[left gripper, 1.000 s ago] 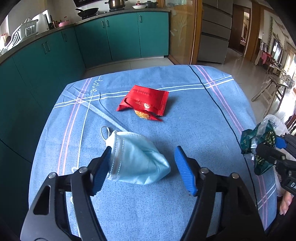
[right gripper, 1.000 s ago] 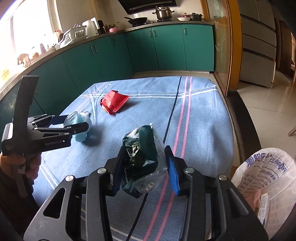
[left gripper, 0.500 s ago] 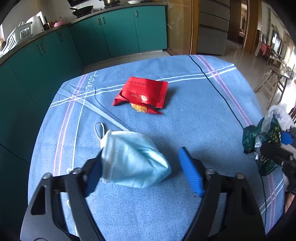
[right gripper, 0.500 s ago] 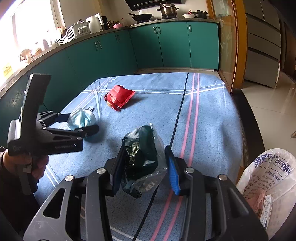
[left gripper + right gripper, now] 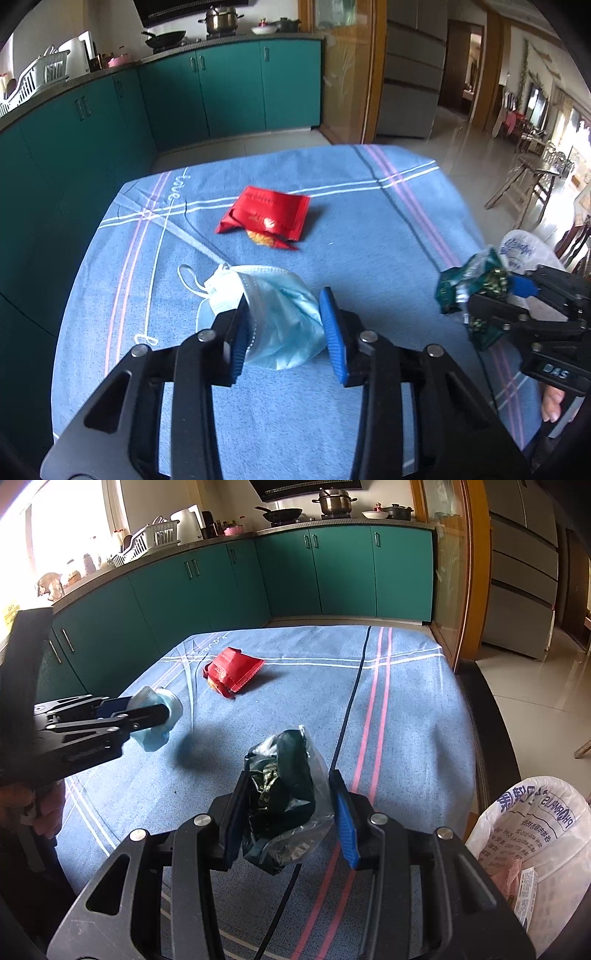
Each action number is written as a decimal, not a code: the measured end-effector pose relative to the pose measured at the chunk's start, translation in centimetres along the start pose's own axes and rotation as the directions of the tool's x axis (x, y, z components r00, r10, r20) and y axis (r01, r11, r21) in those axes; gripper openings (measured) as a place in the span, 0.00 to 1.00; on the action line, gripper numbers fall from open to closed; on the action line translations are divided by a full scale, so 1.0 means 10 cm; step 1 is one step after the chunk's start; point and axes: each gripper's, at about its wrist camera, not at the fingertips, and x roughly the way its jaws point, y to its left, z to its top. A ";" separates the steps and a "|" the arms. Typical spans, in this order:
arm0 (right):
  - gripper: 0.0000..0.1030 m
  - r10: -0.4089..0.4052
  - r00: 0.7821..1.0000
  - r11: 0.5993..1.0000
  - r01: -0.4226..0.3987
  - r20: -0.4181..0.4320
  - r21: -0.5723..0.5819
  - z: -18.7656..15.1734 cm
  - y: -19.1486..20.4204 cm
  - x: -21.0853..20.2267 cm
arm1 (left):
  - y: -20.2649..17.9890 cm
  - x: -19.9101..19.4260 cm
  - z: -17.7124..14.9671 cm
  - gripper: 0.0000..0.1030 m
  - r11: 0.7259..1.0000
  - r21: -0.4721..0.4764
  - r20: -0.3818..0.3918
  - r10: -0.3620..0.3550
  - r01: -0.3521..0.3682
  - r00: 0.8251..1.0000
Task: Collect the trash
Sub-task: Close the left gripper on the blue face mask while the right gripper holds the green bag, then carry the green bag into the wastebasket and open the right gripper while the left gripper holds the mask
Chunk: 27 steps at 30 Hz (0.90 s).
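Here, a crumpled blue face mask [image 5: 280, 317] is pinched between the blue pads of the left tool [image 5: 286, 328], whose jaws are closing on it; in the right wrist view it is seen lifted clear of the tabletop [image 5: 406, 709], with its shadow below. A dark green wrapper with clear plastic [image 5: 286, 794] is clamped in the right tool [image 5: 288, 812], which is nearly closed around it and is held above the blue striped cloth. A red packet [image 5: 267, 218] is left lying further back on the cloth, well apart from both tools. A white bag [image 5: 535, 834] with trash inside is seen beside the tabletop at the right.
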 end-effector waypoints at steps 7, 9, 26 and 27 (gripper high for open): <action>0.41 -0.006 1.000 1.000 0.007 0.013 -0.012 -0.01 0.03 -0.04 | -0.06 -0.17 -0.01 0.36 1.000 0.009 0.067 -0.013 0.012 0.998; 0.41 -0.008 1.000 1.000 0.008 0.017 -0.013 -0.01 0.03 -0.05 | -0.07 -0.22 -0.02 0.36 1.000 0.008 0.084 -0.010 0.010 0.996; 0.41 -0.045 0.998 0.999 0.044 0.049 0.016 -0.06 -0.15 -0.23 | -0.32 -0.36 -0.01 0.36 0.998 0.047 0.144 -0.042 0.035 0.989; 0.41 -0.052 0.997 0.998 0.050 0.054 0.026 -0.07 -0.20 -0.26 | -0.37 -0.37 0.00 0.36 0.998 0.055 0.146 -0.049 0.041 0.988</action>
